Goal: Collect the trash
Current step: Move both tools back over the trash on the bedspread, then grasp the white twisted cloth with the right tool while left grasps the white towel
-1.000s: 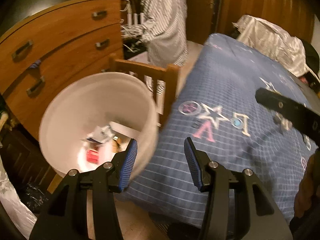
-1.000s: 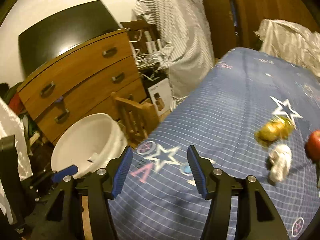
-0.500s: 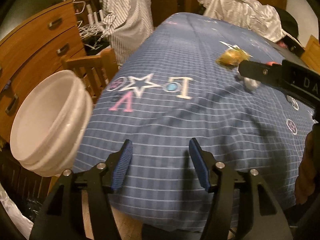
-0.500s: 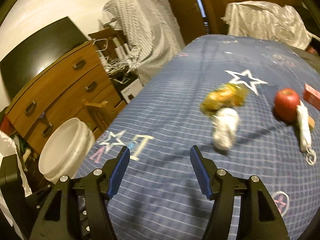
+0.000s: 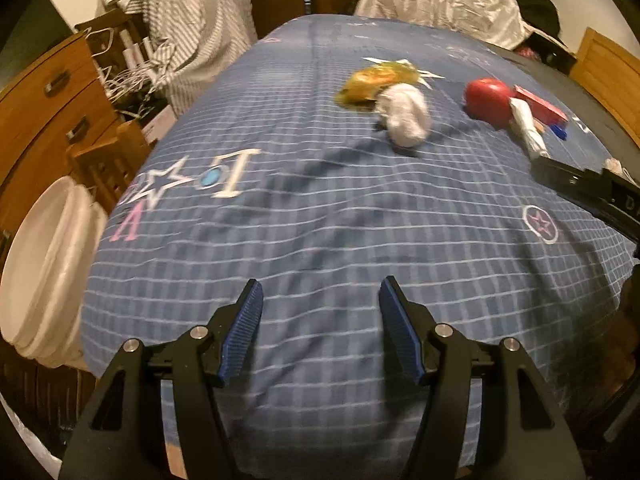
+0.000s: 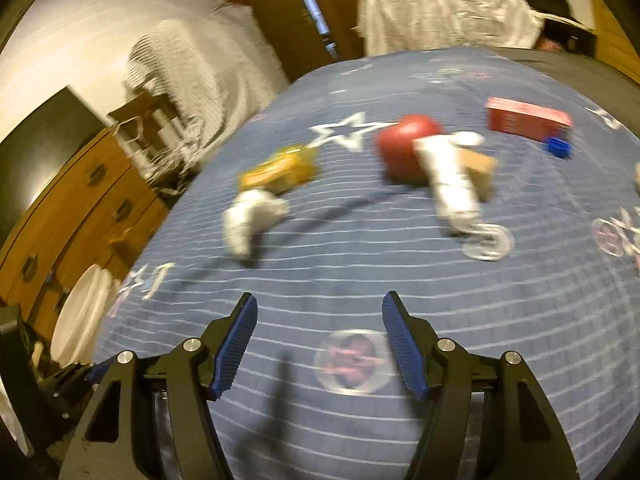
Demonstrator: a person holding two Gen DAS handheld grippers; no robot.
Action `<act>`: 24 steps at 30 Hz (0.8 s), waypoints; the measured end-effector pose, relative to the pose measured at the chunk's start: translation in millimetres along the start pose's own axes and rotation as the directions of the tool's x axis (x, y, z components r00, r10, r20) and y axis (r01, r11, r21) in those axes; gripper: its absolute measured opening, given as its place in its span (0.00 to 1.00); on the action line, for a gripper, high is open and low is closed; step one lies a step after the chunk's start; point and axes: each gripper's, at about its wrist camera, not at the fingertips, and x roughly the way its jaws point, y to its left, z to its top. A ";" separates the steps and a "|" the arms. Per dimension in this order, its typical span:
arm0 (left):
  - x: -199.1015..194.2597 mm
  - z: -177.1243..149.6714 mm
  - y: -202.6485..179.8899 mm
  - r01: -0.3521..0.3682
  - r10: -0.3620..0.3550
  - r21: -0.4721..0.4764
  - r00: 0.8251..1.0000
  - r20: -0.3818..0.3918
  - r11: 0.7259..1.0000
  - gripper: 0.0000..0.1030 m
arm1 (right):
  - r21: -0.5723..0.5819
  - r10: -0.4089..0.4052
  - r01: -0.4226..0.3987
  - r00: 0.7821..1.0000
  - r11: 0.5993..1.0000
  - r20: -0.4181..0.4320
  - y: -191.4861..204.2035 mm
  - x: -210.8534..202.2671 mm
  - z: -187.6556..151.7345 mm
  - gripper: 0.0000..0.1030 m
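In your left view, your left gripper [image 5: 320,332] hangs over the near edge of the blue bed [image 5: 320,220]. Its fingers are spread wide and hold nothing. The trash sits far ahead on the bed: a white wad [image 5: 406,120] touching a yellow wrapper [image 5: 376,80]. A red apple [image 5: 488,100] lies to the right of them, with a white roll [image 5: 528,128] and a red box [image 5: 540,106] beside it. The white bin [image 5: 44,272] stands on the left, just beside the bed.

In your right view, your right gripper [image 6: 318,344] is over the bed too, fingers spread wide and empty. This view is blurry. The wad [image 6: 252,220] and wrapper [image 6: 280,170] are ahead on the left. The apple [image 6: 404,148], roll [image 6: 452,184] and box [image 6: 528,120] are ahead on the right. The bin [image 6: 80,316] is at the far left.
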 end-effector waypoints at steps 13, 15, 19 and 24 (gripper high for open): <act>29.0 47.8 -38.7 -0.005 0.003 0.028 0.997 0.080 1.000 0.57 | 0.109 -0.046 0.038 0.996 0.993 0.075 -98.4 -14.0 12.6 0.60; 37.0 62.5 -37.7 -0.002 0.002 0.009 0.996 0.091 1.000 0.57 | 0.063 -0.049 0.045 0.996 0.997 0.068 -94.2 -3.9 23.8 0.55; 49.3 88.9 -39.6 0.026 -0.023 -0.022 0.993 0.118 0.999 0.57 | 0.010 -0.073 0.073 0.996 0.997 0.042 -79.9 19.1 44.8 0.51; 73.5 115.5 -46.3 0.041 -0.038 -0.029 0.993 0.113 0.999 0.58 | 0.021 -0.062 0.062 0.998 0.998 -0.014 -78.9 52.6 62.1 0.42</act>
